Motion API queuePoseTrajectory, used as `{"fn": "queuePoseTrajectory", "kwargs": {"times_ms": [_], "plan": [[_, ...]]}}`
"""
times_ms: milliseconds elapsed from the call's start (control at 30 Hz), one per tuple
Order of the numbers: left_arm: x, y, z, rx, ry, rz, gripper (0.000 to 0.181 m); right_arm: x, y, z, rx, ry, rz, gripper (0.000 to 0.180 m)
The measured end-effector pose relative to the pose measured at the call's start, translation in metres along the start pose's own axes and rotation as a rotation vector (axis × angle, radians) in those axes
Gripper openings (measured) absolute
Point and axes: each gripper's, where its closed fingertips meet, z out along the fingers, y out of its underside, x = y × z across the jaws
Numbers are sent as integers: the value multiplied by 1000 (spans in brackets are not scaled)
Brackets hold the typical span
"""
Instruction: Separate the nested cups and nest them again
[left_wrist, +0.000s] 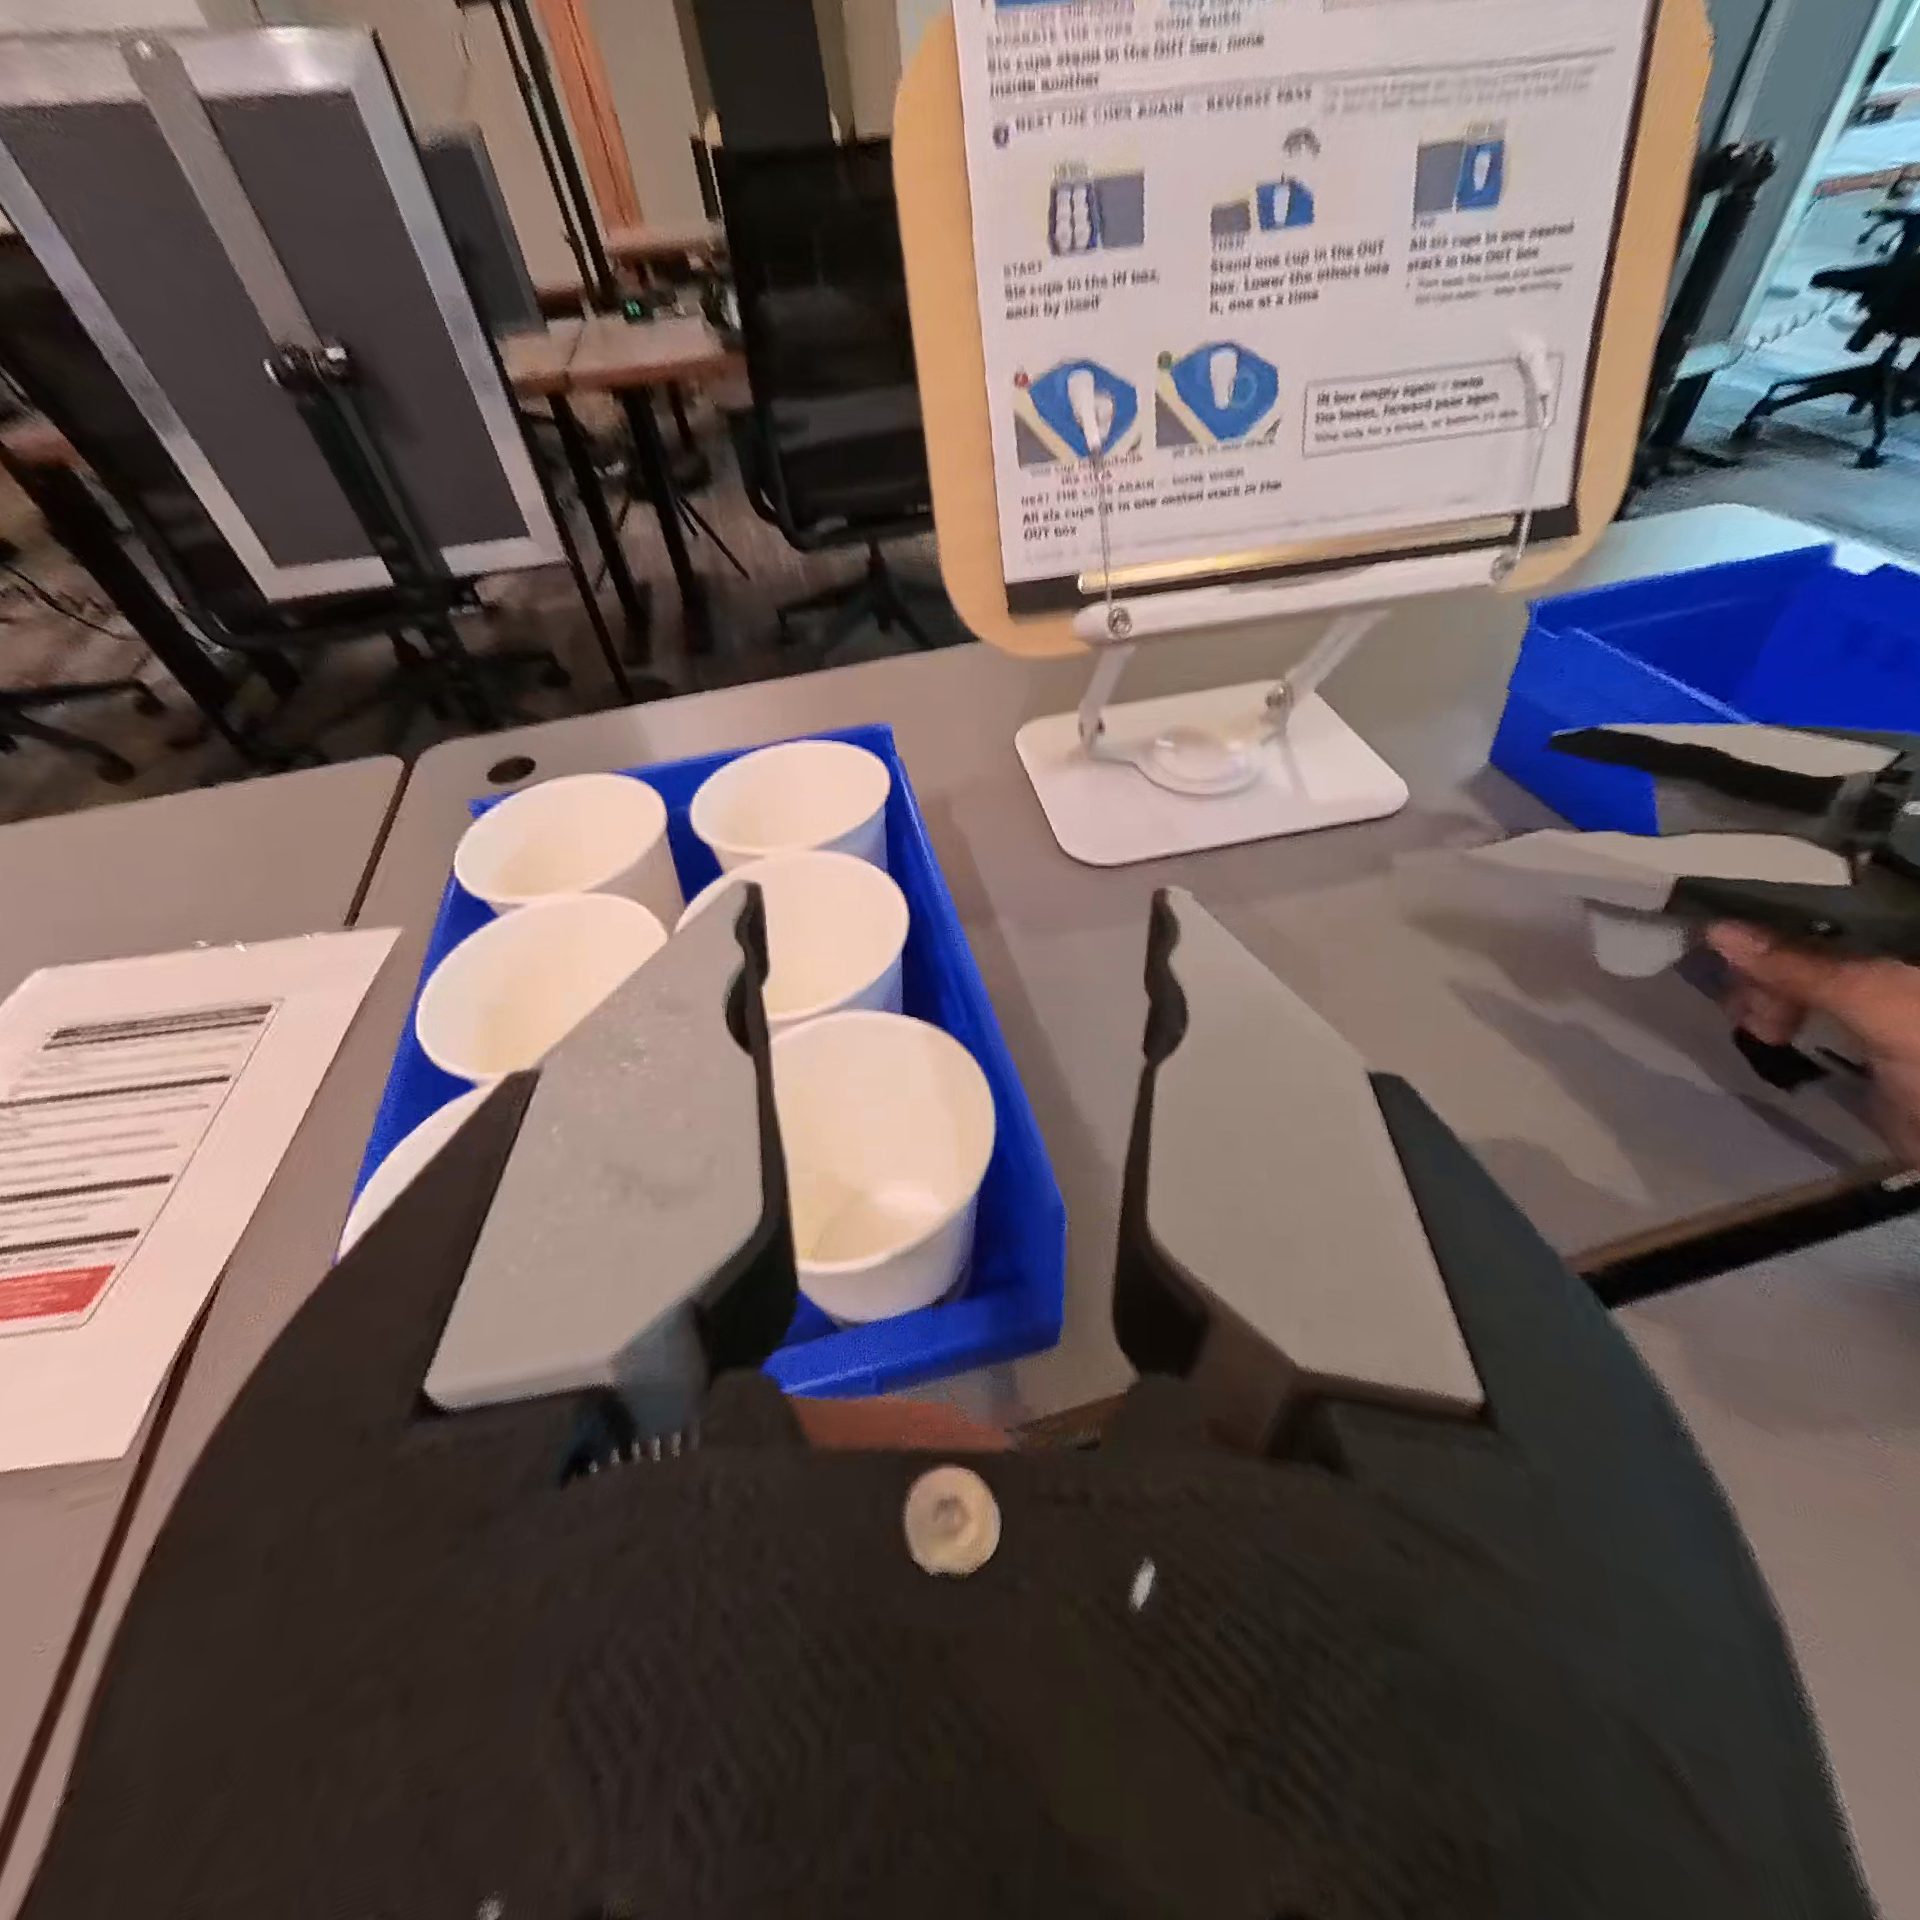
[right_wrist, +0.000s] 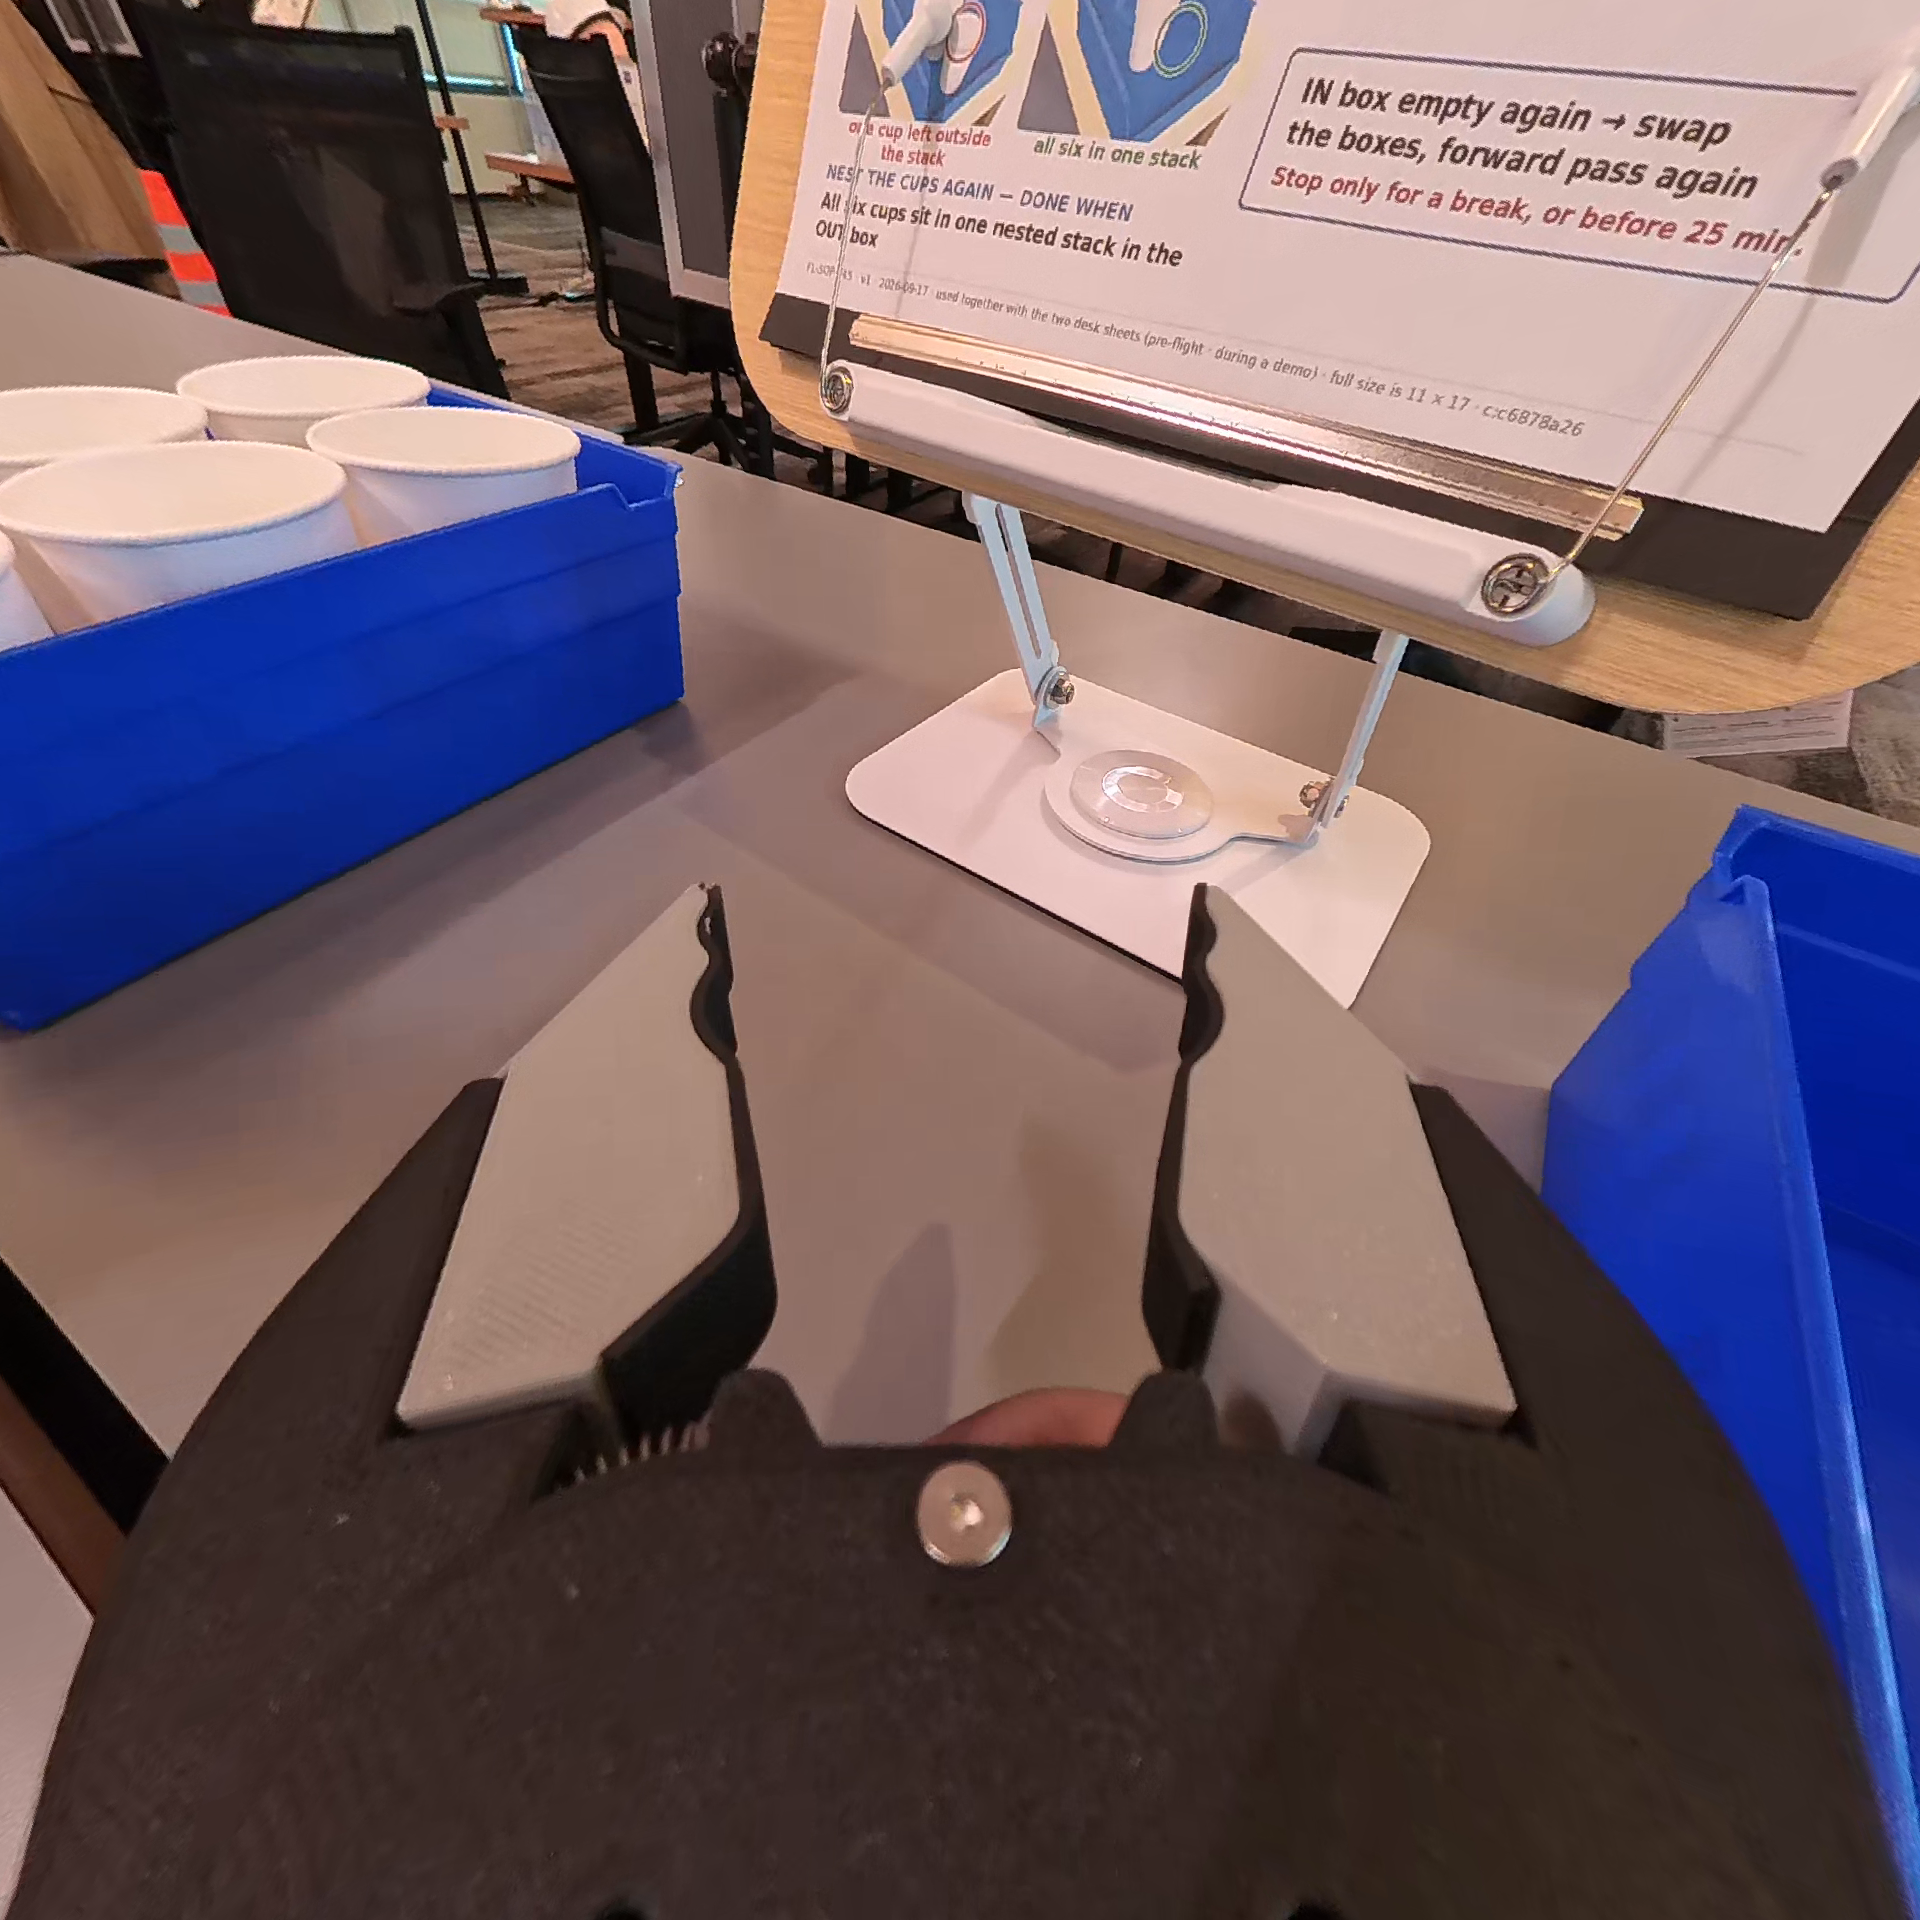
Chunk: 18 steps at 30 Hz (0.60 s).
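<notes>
My left tongs (left_wrist: 951, 914), spread and empty, hang just over the near right cup (left_wrist: 883, 1153) in the left blue box (left_wrist: 1023, 1226); my right tongs (right_wrist: 956, 914), also spread, lie farther right.

The cups (left_wrist: 566, 836) look like white matt paper. The blue box (right_wrist: 343, 707) is smooth, shiny plastic. The grey bench (right_wrist: 810, 644) looks smooth and dull.

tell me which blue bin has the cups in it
The blue bin on the left, under the left gripper: white paper cups stand upright in it, side by side. The other blue bin, at the right edge, shows no cups.
</notes>
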Motion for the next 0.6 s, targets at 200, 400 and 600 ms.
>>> {"fn": "queuePoseTrajectory", "kwargs": {"times_ms": [200,400,600], "plan": [[-12,28,12,-127,-35,68,77,1,-1,-1,5,1,7,85],[-12,55,21,-221,25,34,77,2,-2,-2,7,-1,11,85],[-11,80,25,-329,32,126,77,2,-2,-2,9,-5,13,85]]}}
